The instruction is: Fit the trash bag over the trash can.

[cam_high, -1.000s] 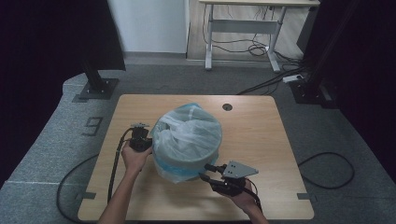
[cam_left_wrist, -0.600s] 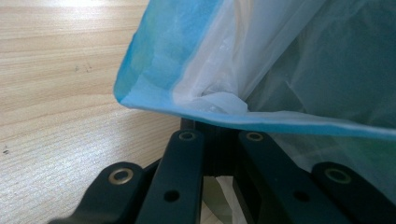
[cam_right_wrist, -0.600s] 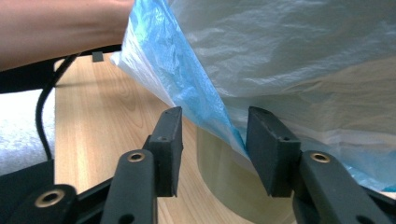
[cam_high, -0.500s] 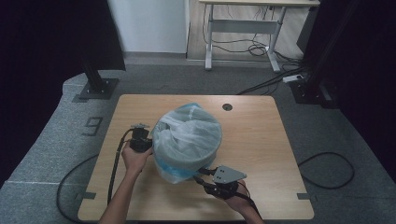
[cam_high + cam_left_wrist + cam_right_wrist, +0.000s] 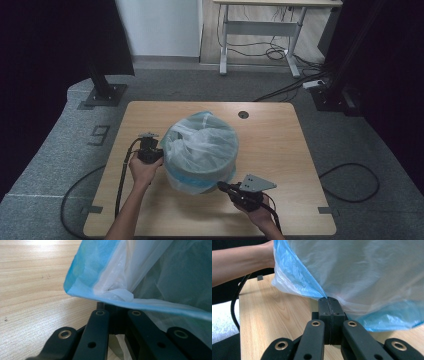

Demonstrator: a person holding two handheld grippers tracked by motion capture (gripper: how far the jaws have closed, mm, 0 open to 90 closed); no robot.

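Looking down from the high view, you have a round bin (image 5: 200, 155) lined with a thin white-and-blue plastic bag (image 5: 202, 145) standing about the middle of the wooden table (image 5: 280, 150), a little toward the near edge. Your left gripper (image 5: 150, 150) is at the left side of the bin, touching the bag, with your left hand (image 5: 142, 170) behind it. Your right gripper (image 5: 225, 186) is at the near right side, its tip against the lower blue edge of the bag, and your right hand (image 5: 257, 212) is near the table's near edge. A grey three-cornered plate sits on top of this gripper. A black cable (image 5: 120, 185) runs from the left gripper toward you.

In the left gripper view, the bag (image 5: 150, 277) hangs just over the jaws and covers their tips. The blue folded rim of the bag crosses in front, and a strip of white film shows low between the two black arms. The jaws stand together, clamped on the bag. The table (image 5: 32, 290) lies at the left.

In the right gripper view, the two pads meet flat against each other, and a blue corner of the bag (image 5: 307, 287) goes in at their top. The jaws have just been closing and now pinch this film. Your other forearm (image 5: 242, 262) lies far at the upper left, behind the bag.
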